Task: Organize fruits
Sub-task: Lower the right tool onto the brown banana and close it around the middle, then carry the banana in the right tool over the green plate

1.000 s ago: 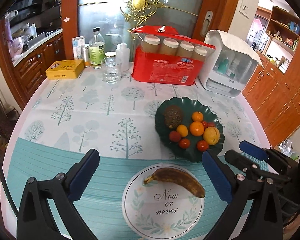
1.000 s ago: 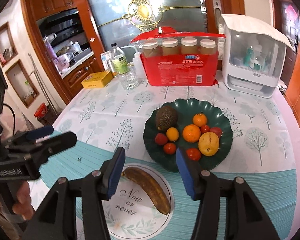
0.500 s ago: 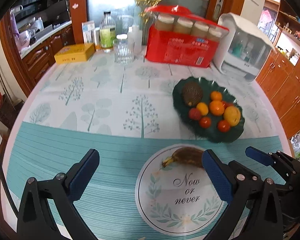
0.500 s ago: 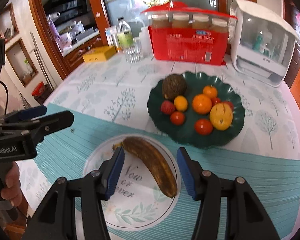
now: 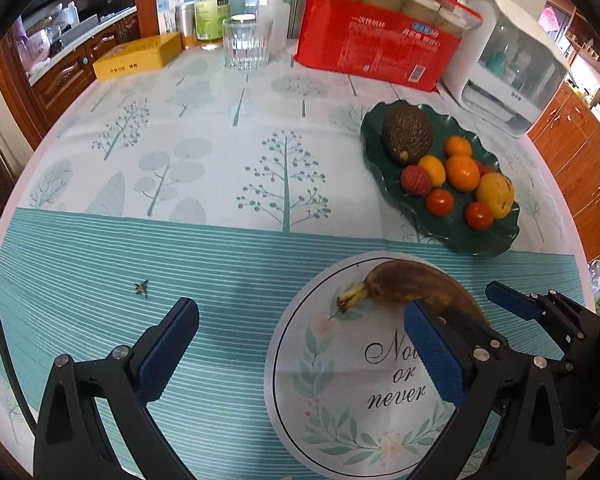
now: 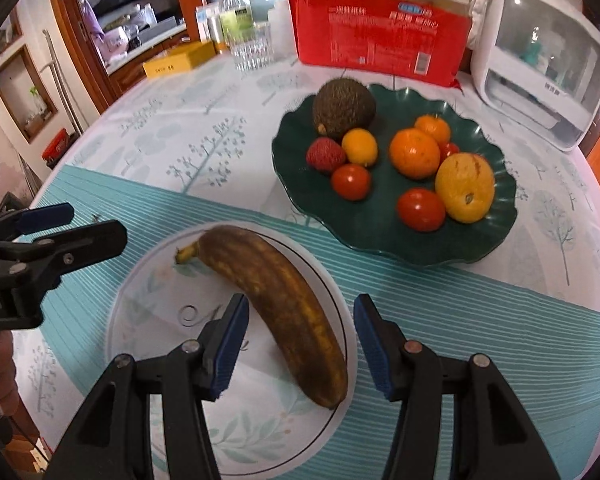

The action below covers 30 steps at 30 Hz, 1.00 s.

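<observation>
A brown overripe banana [image 6: 276,300] lies on a round white printed patch of the tablecloth [image 6: 260,432], also in the left wrist view [image 5: 412,284]. My right gripper [image 6: 298,350] is open, low over the table, its two fingers on either side of the banana's near half without touching it. My left gripper [image 5: 300,354] is open and empty, to the left of the banana. A dark green plate [image 6: 384,228] behind holds an avocado [image 6: 344,106], oranges, tomatoes, a lychee and a yellow fruit [image 6: 464,186].
At the table's far side stand a red pack of jars [image 5: 380,48], a white dispenser box [image 5: 508,68], a glass [image 5: 246,42], bottles and a yellow box [image 5: 138,56]. A small dark speck [image 5: 142,288] lies on the cloth. Wooden cabinets surround the table.
Both grippers moved forward and down towards the table. The right gripper closed in on the banana, which now lies between its open fingers. The left gripper shifted left of the banana.
</observation>
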Each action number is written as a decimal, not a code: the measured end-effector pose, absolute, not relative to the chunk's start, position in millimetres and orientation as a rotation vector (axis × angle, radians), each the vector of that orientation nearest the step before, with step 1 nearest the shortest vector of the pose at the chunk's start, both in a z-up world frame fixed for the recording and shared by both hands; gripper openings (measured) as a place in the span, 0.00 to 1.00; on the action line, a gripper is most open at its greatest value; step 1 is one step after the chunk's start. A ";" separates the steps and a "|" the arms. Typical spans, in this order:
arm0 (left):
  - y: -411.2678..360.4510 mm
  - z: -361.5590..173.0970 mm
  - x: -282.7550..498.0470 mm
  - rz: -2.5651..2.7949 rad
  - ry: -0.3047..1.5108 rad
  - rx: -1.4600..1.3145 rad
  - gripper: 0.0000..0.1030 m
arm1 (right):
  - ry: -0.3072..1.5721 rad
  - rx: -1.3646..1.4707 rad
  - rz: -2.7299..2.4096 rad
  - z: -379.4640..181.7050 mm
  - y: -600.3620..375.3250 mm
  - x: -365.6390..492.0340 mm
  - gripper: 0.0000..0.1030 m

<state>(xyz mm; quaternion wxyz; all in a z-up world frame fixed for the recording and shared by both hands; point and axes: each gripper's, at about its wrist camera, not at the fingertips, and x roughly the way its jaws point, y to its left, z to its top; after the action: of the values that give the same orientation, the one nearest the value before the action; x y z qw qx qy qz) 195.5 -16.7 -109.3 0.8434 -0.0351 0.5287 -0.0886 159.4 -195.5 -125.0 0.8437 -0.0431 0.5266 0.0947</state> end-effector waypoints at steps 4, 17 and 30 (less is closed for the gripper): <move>-16.0 -117.5 200.2 -0.192 1.131 -0.071 0.99 | 1.131 -0.084 0.235 -132.9 -194.4 165.1 0.53; -6.7 -138.3 210.0 -0.177 1.182 -0.082 0.99 | 1.135 -0.185 0.318 -148.5 -169.2 180.7 0.53; -4.6 -141.4 206.4 -0.173 1.198 -0.083 0.99 | 1.147 0.021 0.300 -145.1 -181.9 174.2 0.33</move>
<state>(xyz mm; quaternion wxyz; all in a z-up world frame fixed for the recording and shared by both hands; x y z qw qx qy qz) 206.4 -4.6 -141.4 0.8216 -0.0389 0.5629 -0.0813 174.2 -181.9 -145.1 0.8292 0.0100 0.5406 0.1414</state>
